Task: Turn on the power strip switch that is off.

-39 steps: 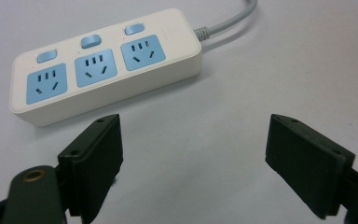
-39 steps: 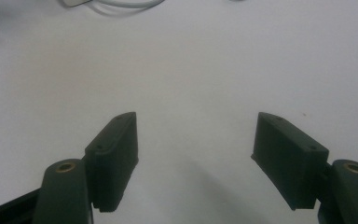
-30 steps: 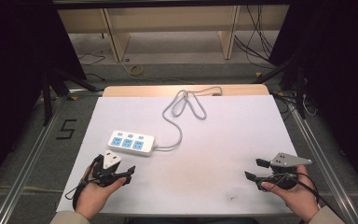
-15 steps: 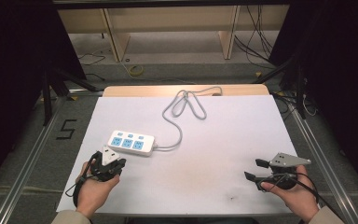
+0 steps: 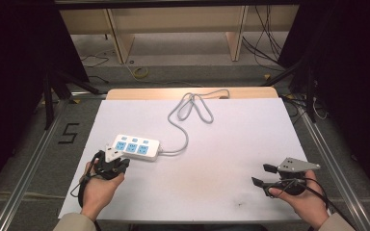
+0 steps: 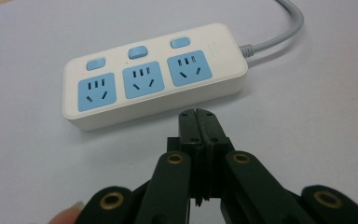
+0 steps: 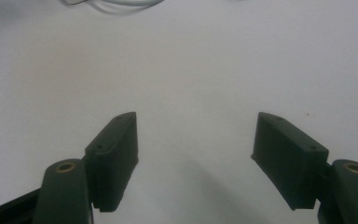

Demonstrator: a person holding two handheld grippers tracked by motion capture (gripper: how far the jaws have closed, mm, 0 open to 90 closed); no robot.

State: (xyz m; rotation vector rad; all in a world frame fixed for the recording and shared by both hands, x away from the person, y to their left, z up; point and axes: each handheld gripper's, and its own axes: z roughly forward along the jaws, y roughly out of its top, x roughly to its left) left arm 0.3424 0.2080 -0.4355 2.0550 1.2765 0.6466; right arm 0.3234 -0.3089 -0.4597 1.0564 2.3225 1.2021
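A white power strip (image 5: 134, 147) with three blue sockets and blue switches lies on the left part of the white table top (image 5: 231, 139). Its grey cable (image 5: 192, 106) loops toward the far edge. My left gripper (image 5: 119, 160) is shut with nothing in it, a short way in front of the strip's near side. In the left gripper view the closed tips (image 6: 197, 115) point at the strip (image 6: 154, 88), just short of it, and the cable (image 6: 284, 28) leaves at the upper right. My right gripper (image 5: 264, 175) stands open over bare table at the front right, its jaws wide apart (image 7: 196, 140).
A wooden board (image 5: 173, 93) shows at the table's far edge, with a low wooden shelf (image 5: 173, 24) behind it. Loose cables (image 5: 265, 48) lie on the floor at the back. Metal rails (image 5: 24, 178) run along both sides, and a "5" (image 5: 68, 133) is marked on the floor at left.
The left gripper's jaws have gone from open to shut, with nothing between them, and the left hand has shifted slightly toward the power strip. The right gripper has stayed put.
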